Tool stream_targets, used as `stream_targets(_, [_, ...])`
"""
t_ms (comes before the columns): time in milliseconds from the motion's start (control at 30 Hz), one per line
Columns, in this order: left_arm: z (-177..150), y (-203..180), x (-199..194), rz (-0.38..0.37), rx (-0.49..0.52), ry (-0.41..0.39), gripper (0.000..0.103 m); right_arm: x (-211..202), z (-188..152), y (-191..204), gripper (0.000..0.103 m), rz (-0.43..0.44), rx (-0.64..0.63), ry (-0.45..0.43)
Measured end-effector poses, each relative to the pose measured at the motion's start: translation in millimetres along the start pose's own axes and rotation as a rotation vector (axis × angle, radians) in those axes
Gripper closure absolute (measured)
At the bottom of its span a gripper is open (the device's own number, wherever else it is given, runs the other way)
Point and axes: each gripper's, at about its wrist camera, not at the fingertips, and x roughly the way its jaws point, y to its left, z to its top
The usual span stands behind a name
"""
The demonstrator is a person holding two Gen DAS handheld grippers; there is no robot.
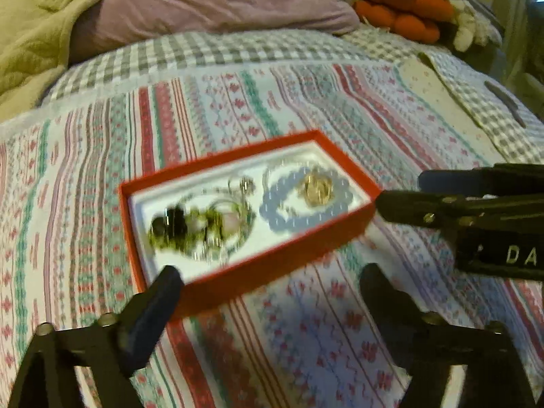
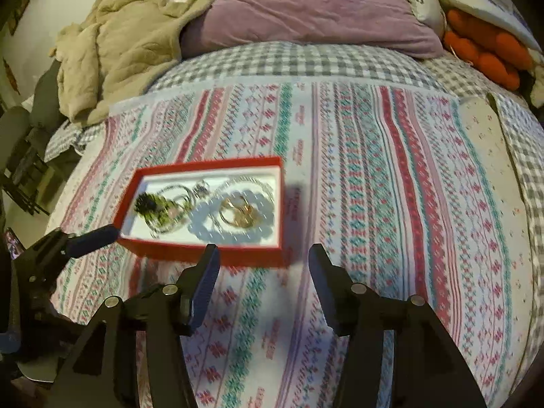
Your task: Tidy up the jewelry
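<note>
The left hand-held gripper point(image 1: 268, 277) hangs with fingers spread and empty, its left finger point(image 1: 159, 292) at the near corner of the red box point(image 1: 272, 265); the right hand-held gripper point(image 2: 261, 255), likewise spread and empty, sits just short of the box's near wall, its left fingertip almost touching it. The box lies ahead on the bed's striped blanket point(image 2: 374, 170), long axis running across both views; inside, a blue bead bracelet point(image 2: 234, 234) rings gold rings point(image 2: 239, 216) (dark tangled pieces lie beside them); the left seems slightly nearer.
</note>
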Motion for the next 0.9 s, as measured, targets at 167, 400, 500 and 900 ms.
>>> stream_targets(167, [-18, 1, 7, 0.053, -0.034, 0.088, 0.006, 2, -20, 1, 0.043, -0.072, -0.027, 0.059])
stream_targets(400, [-39, 10, 11, 0.150, -0.101, 0.182, 0.001, 1, -45, 6, 0.010, -0.111, -0.049, 0.100])
stream_targets(500, [-46, 15, 11, 0.171, -0.143, 0.214, 0.001, 2, -52, 10, 0.008, -0.127, -0.057, 0.114])
stream_targets(900, [-51, 26, 7, 0.238, -0.214, 0.225, 0.001, 2, -56, 21, 0.000, -0.159, -0.043, 0.116])
